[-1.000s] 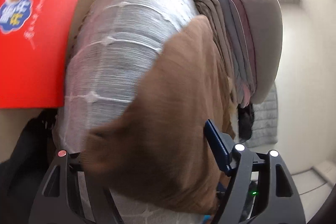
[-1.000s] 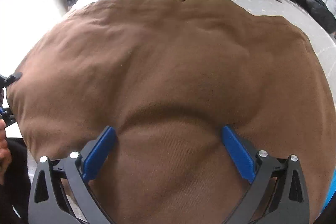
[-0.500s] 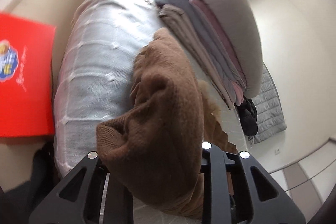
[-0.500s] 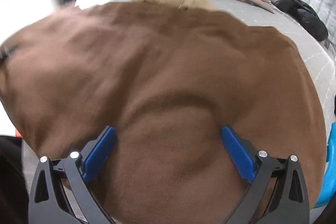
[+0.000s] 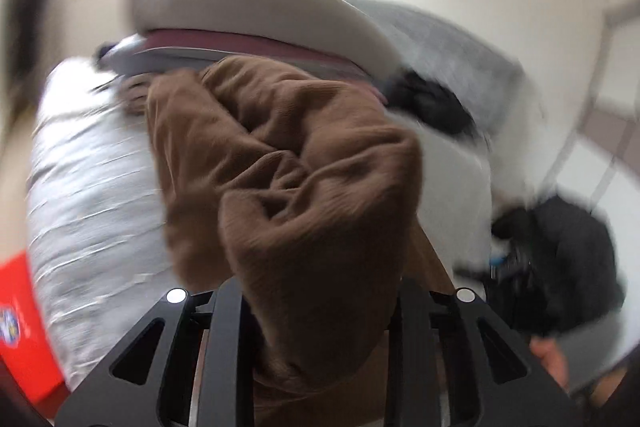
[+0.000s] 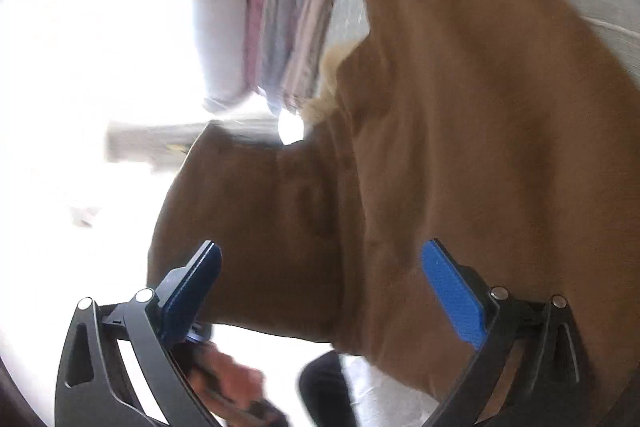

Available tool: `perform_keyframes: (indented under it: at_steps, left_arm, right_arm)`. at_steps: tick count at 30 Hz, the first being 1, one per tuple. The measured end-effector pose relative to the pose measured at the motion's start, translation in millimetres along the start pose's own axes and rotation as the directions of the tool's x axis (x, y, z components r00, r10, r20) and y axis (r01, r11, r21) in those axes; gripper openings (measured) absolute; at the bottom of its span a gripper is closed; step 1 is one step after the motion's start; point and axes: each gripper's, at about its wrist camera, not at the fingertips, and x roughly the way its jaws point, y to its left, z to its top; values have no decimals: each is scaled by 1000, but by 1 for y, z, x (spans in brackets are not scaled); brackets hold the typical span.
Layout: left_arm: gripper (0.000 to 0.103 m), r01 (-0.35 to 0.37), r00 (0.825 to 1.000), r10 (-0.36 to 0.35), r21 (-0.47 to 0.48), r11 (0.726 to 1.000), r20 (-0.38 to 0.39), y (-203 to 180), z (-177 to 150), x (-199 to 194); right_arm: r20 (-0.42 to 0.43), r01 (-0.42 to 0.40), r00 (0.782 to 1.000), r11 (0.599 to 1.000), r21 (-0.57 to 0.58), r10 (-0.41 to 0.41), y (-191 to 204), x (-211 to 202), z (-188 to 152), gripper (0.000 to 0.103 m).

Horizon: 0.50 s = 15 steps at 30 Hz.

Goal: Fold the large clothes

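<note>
A large brown garment (image 5: 288, 187) is bunched up in my left gripper (image 5: 320, 307), whose jaws are shut on a thick fold of it and lift it off the bed. In the right wrist view the same brown garment (image 6: 460, 147) hangs and spreads across the frame. My right gripper (image 6: 320, 291) is open, its blue pads (image 6: 452, 291) wide apart just in front of the cloth, holding nothing. Both views are motion-blurred.
A stack of folded clothes (image 5: 248, 27) topped by a beige cushion lies at the back of the grey-white bed (image 5: 88, 195); it also shows in the right wrist view (image 6: 280, 7). A red box (image 5: 20, 315) is at the left. Dark clothing (image 5: 560, 259) lies at the right.
My left gripper has closed on the garment's edge and swung it up and to the right. The right gripper has rolled sideways, staying open; the cloth no longer lies flat under it.
</note>
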Motion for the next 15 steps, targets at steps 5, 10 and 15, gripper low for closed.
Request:
perform_keyframes:
  at_steps: [5, 10, 15]
  left_arm:
    - [22, 75, 977, -15, 277, 958, -212, -108, -67, 84]
    - [39, 34, 970, 90, 491, 870, -226, -151, -113, 109]
    - [45, 35, 965, 111, 541, 840, -236, -155, -112, 103]
  right_arm:
    - [76, -291, 956, 945, 148, 283, -43, -27, 6, 96]
    - [76, -352, 936, 919, 177, 344, -59, -37, 10, 96]
    - [-2, -318, 947, 935, 153, 322, -52, -33, 21, 96]
